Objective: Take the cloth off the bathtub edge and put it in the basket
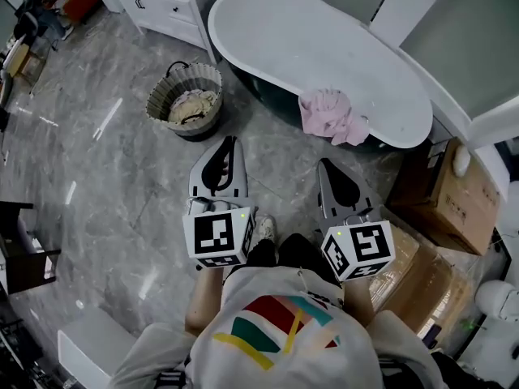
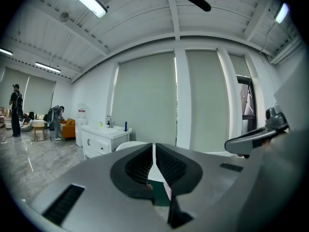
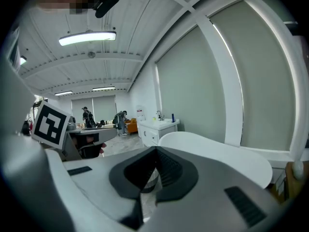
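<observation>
Now, head view: pink cloth (image 1: 332, 116) draped over the near rim of the tub (image 1: 324, 51), right of centre in the frame, hanging down the dark outer wall. The basket (image 1: 185, 100) stands on the floor (image 1: 97, 177) up and left of centre, just beside the tub's left end and well apart from the cloth; something pale lies inside it. Lower centre: left gripper (image 1: 230, 143), tip toward the gap between basket and tub. Beside it, lower right of centre: right gripper (image 1: 325, 165), tip below the cloth, not touching it. Left gripper view: jaws together, only a thin slit between the ribbed pads, nothing in it. Right gripper view: jaws closed tip to tip, empty. At the right edge, cardboard boxes (image 1: 450, 193) next to the tub's right end. At top left, a white cabinet (image 1: 166, 6)
</observation>
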